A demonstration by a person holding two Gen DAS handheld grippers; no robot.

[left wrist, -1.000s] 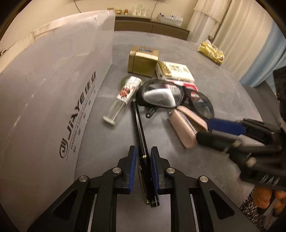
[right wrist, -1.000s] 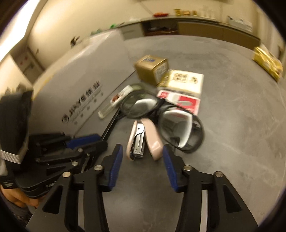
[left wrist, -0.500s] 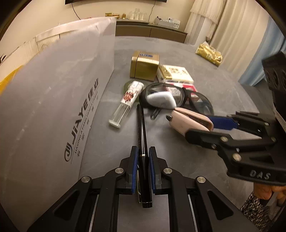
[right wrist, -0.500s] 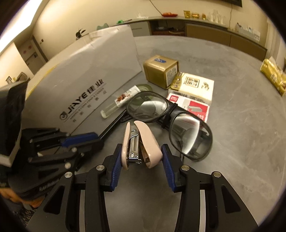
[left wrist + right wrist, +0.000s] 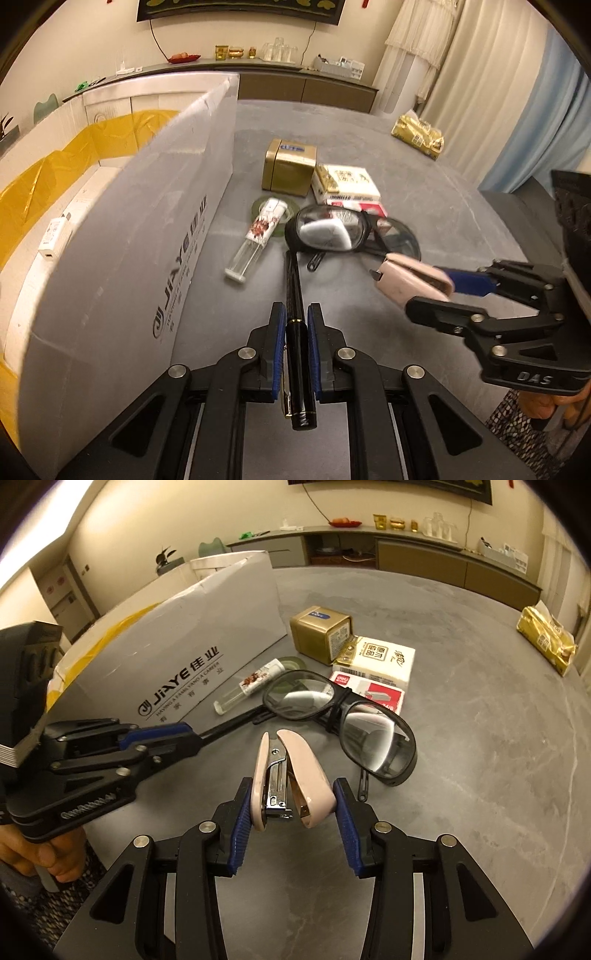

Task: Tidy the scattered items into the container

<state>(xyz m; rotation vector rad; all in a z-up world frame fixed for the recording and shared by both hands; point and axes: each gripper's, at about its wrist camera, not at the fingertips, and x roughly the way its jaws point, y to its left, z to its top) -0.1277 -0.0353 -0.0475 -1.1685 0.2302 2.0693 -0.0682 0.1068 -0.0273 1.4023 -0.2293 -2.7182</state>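
A black pen (image 5: 297, 332) sat pinched in the left hand-held gripper (image 5: 296, 345) at lower centre, beside the box (image 5: 122, 229) at left. The right hand-held gripper (image 5: 291, 812) clamped a pink stapler (image 5: 291, 775) at centre frame. Behind it, goggles (image 5: 343, 716), a tube (image 5: 251, 685) and a gold tin (image 5: 319, 633) lay on the grey worktop (image 5: 480, 738).

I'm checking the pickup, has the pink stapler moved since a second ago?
Yes. The pink stapler, clamped in the right gripper, has been lifted off the table and away from the safety glasses, which stay put.
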